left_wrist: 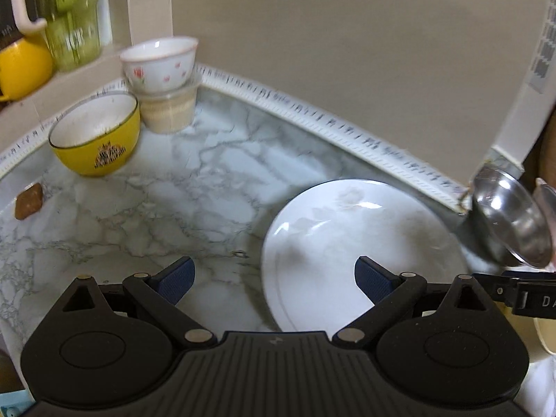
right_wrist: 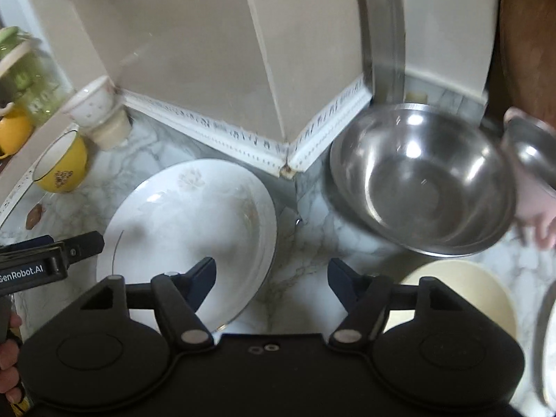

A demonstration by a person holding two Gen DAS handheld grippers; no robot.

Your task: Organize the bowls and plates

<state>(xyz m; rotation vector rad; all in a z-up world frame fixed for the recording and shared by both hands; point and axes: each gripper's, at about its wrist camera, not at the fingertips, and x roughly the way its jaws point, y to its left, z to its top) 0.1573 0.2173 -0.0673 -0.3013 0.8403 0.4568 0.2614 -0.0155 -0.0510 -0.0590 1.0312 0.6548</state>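
Note:
A white plate [left_wrist: 347, 243] with a faint flower print lies flat on the marble counter [left_wrist: 156, 215]. My left gripper [left_wrist: 274, 272] hovers open at its left rim, the right pad over the plate and nothing between the pads. In the right wrist view the same plate [right_wrist: 187, 215] lies lower left. My right gripper [right_wrist: 272, 271] stands open above its right rim, holding nothing. A steel bowl [right_wrist: 424, 187] sits to the right, blurred. A yellow bowl [left_wrist: 93, 135] and a flowered white bowl [left_wrist: 160, 66] stacked on a plastic tub stand at the back left.
A cream bowl [right_wrist: 462, 295] sits under my right finger, a second steel bowl [right_wrist: 531, 149] at the far right. A wall corner with white trim [right_wrist: 285, 160] juts toward the plate. A green pitcher [left_wrist: 69, 17] and a yellow mug [left_wrist: 21, 69] stand on a ledge. A brown scrap [left_wrist: 29, 199] lies left.

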